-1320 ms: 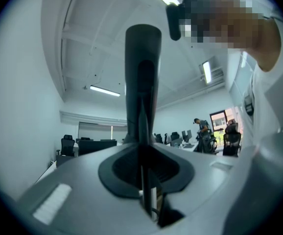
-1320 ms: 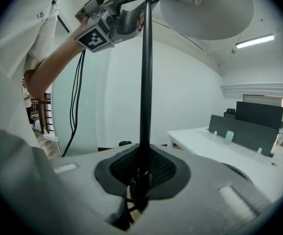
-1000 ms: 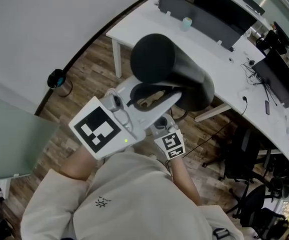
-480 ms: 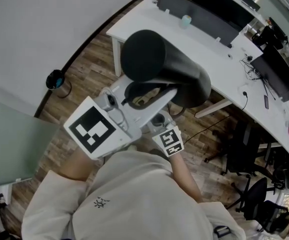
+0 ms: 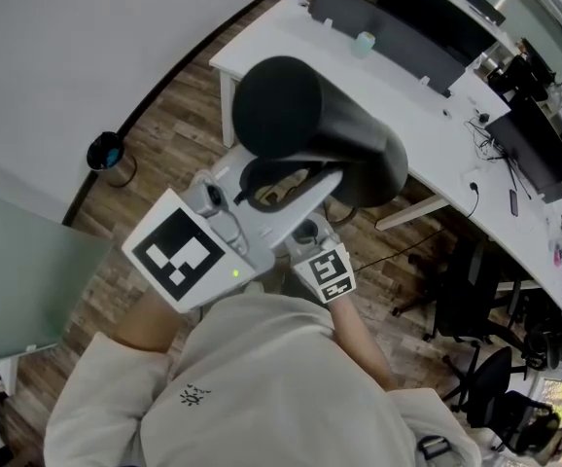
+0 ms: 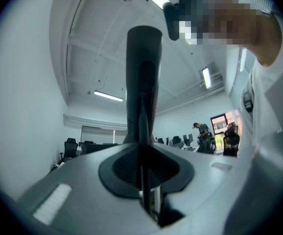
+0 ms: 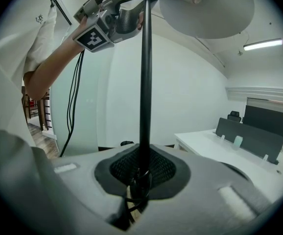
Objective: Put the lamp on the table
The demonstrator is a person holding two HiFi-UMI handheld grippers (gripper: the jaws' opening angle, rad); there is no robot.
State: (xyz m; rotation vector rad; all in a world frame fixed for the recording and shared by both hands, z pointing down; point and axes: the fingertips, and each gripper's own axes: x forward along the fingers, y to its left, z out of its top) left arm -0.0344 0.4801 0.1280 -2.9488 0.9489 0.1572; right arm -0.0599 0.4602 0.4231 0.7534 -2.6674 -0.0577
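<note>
Fingers (image 6: 78, 185) of your left gripper (image 6: 142, 151) pinch the lamp (image 5: 344, 154) by its shade (image 7: 205, 6).
Your right gripper (image 7: 141, 177) clamps the pole (image 7: 145, 92); desk (image 5: 407, 95) ahead.

Both forearms reach forward from the chest, close together. The left gripper (image 5: 305, 191) is the upper one, its jaws clamped on the lamp (image 5: 310, 129). The right gripper (image 5: 308, 233), just beneath, is pinched tight on its thin pole.

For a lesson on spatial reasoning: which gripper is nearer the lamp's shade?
Left. The left gripper holds the lamp's rod at its top bend, right beside the shade; the right gripper holds the same rod much lower down.
</note>
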